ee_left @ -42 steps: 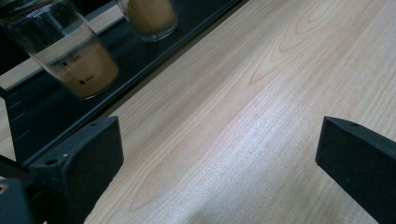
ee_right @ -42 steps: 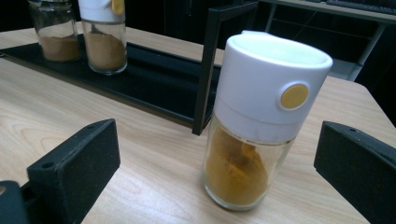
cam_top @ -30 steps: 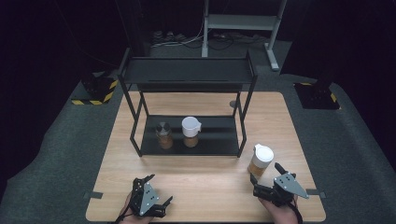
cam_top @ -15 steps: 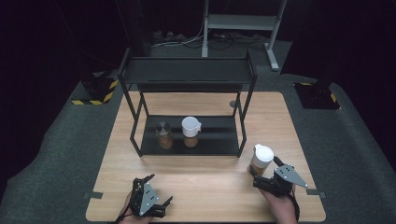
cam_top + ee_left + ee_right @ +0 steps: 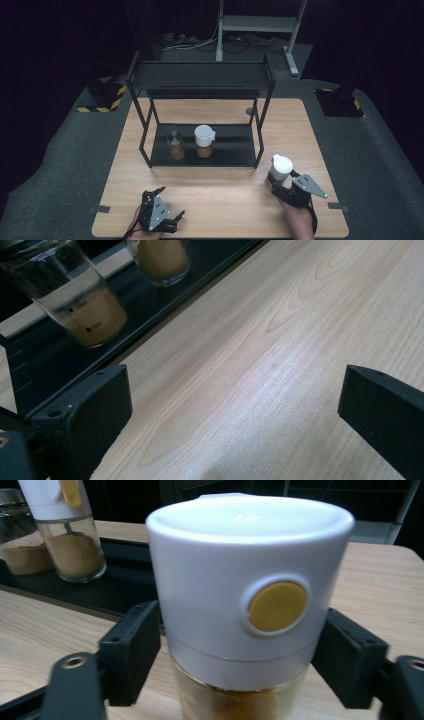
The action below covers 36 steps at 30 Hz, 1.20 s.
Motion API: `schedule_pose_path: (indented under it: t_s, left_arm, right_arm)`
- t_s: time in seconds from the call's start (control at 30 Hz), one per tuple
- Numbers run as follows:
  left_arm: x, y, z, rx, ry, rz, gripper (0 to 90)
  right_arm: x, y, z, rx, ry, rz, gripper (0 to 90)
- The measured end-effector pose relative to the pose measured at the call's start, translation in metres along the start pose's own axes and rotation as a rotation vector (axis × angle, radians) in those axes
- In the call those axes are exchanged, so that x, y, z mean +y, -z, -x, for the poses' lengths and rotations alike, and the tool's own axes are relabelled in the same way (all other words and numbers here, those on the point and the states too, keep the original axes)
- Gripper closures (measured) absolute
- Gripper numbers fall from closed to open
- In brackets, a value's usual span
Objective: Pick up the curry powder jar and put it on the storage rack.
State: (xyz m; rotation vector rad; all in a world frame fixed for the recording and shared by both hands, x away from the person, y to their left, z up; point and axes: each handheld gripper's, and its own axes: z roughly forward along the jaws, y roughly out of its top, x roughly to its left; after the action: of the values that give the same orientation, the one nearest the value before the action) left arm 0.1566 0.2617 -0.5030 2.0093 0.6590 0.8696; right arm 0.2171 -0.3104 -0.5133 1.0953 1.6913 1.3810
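- At the right front of the wooden surface [image 5: 215, 190], the right tongs [image 5: 235, 665] bracket a white-lidded spice jar [image 5: 245, 605]; jaws stand on either side of the lid's lower band, close, but I cannot tell whether they press yet.
- Jar stands upright on the surface, just outside the black rack [image 5: 200, 80], near its right front leg.
- Left tongs [image 5: 162, 220] rest spread and empty at the left front edge.
- Two more jars sit on the rack's lower shelf: a clear-lidded spice jar [image 5: 175, 144] and a second white-lidded jar [image 5: 204, 140].
- Judgement: step is securing the grip. Better to squeeze low on the lid band or the glass, square and centred, avoiding the yellow button [image 5: 276, 606], and lift straight to keep it from tipping.
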Motion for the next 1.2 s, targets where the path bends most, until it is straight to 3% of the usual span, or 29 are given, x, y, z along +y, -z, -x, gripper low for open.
schedule_pose_path:
  t_s: [0.67,1.2]
  left_arm:
    - [0.0,0.0,0.0,-0.004,-0.007,-0.001,1.3]
    - [0.0,0.0,0.0,-0.006,-0.009,-0.001,1.3]
  right_arm:
    - [0.006,-0.001,-0.001,0.004,0.023,-0.014,30.4]
    - [0.025,0.01,-0.014,0.042,0.04,0.052,30.4]
